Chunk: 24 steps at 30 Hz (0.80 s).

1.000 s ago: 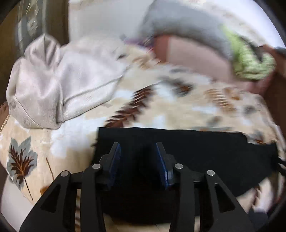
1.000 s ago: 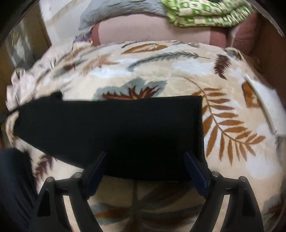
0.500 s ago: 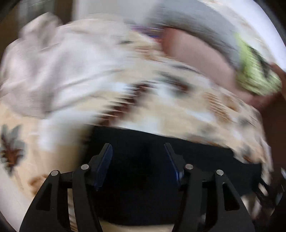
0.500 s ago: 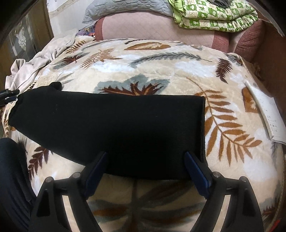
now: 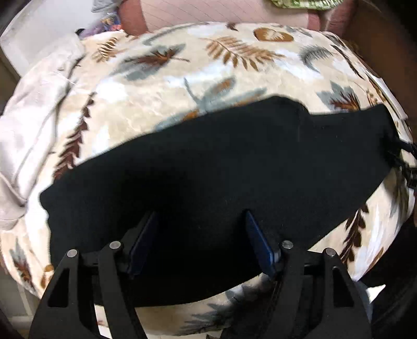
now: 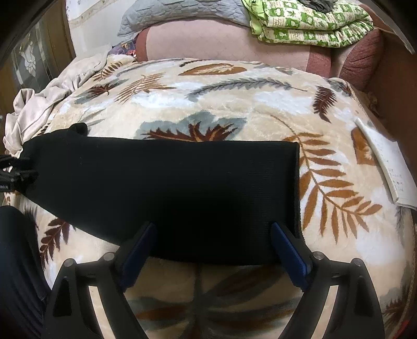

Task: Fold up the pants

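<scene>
The black pants (image 5: pixel 221 169) lie flat as one long strip across a leaf-patterned blanket (image 5: pixel 208 67). My left gripper (image 5: pixel 200 234) is open and empty, hovering over the pants' near edge towards their left end. In the right wrist view the pants (image 6: pixel 166 182) stretch from far left to a straight hem at right. My right gripper (image 6: pixel 211 247) is open wide and empty, its blue-padded fingers (image 6: pixel 286 250) just above the near edge by the hem.
A crumpled beige garment (image 5: pixel 31 125) lies at the blanket's left edge. A white notebook (image 6: pixel 385 161) lies at the right. Pink cushions (image 6: pixel 221 41), a grey quilt and a green patterned blanket (image 6: pixel 307 23) are stacked at the back.
My left gripper has opened wider and swung right across the pants, with blur in between. My right gripper has barely moved and stayed open.
</scene>
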Each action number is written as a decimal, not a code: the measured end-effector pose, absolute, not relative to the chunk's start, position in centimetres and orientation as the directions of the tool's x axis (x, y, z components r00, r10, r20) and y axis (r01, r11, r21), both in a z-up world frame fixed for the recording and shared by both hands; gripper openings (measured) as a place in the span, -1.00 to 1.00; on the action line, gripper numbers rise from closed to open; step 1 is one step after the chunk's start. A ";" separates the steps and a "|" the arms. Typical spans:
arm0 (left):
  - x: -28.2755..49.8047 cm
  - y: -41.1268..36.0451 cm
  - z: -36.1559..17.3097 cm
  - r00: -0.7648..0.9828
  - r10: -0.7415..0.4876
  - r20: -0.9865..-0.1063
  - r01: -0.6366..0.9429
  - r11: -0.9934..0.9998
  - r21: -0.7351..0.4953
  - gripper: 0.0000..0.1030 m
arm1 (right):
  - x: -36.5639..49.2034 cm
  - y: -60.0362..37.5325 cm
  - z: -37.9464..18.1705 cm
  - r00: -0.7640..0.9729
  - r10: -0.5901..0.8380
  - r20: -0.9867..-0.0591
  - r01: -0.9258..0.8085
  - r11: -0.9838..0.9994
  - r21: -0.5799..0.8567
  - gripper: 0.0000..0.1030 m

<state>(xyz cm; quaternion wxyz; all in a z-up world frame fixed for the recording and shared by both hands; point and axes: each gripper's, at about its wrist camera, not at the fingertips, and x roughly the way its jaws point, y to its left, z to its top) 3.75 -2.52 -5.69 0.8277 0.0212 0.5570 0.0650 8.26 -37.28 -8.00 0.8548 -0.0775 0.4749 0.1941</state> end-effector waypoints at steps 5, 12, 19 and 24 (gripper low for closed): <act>3.5 -3.1 -1.6 0.479 0.069 -0.875 -0.157 0.988 -0.009 0.36 | 8.1 -37.3 -7.8 0.467 0.252 -0.848 -0.406 0.912 0.048 0.74; 4.0 -7.7 0.0 0.534 0.006 -0.845 -0.230 0.963 -0.138 0.53 | 6.5 -35.5 -4.4 0.594 0.328 -0.735 -0.431 0.901 0.053 0.75; 6.7 -11.8 -1.8 0.540 -0.116 -0.833 -0.175 0.953 -0.246 0.53 | 6.2 -33.3 -6.6 0.517 0.268 -0.813 -0.462 0.887 -0.002 0.73; 7.8 -12.7 -2.1 0.600 -0.127 -0.790 -0.125 0.961 -0.249 0.53 | 5.1 -41.2 -2.3 0.680 0.369 -0.634 -0.304 0.928 0.214 0.76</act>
